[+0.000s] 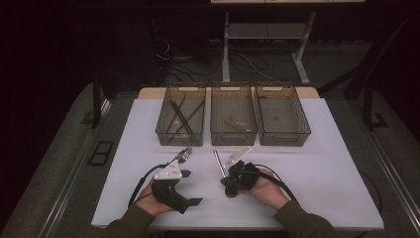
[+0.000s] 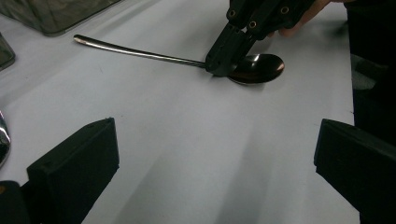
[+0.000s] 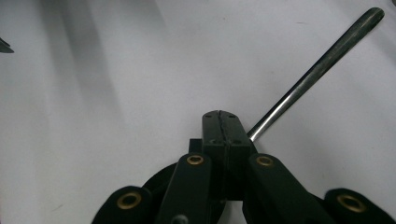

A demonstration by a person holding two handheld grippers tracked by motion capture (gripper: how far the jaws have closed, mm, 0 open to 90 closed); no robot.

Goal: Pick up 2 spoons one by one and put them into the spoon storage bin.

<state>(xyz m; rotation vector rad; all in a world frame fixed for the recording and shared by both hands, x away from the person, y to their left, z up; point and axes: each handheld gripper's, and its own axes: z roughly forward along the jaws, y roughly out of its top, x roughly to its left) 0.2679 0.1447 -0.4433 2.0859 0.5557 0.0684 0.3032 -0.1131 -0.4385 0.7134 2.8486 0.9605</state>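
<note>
The spoon (image 2: 254, 69) lies flat on the white counter (image 1: 322, 163), just right of the middle on your near side, its bowl towards you and its handle pointing away towards the trays. Your right tool (image 3: 222, 128) comes down on it where handle meets bowl: the jaws are pressed fully together there, and in the right gripper view the handle runs out from beside their tips. Whether they actually clamp the spoon or only rest on it, you cannot tell. Your right hand (image 1: 265, 187) lies low on the counter, wrapped around the tool's body, forearm coming in from the near right.

Your left tool (image 2: 210, 163) stands wide open with nothing between its jaws, aimed across the counter at the spoon. Your left hand (image 1: 148, 201) grips it from the near edge, jaws tilted right. A second piece of cutlery (image 1: 184, 154) lies just beyond it.

Three tinted trays (image 1: 233, 135) sit side by side at the far end.
</note>
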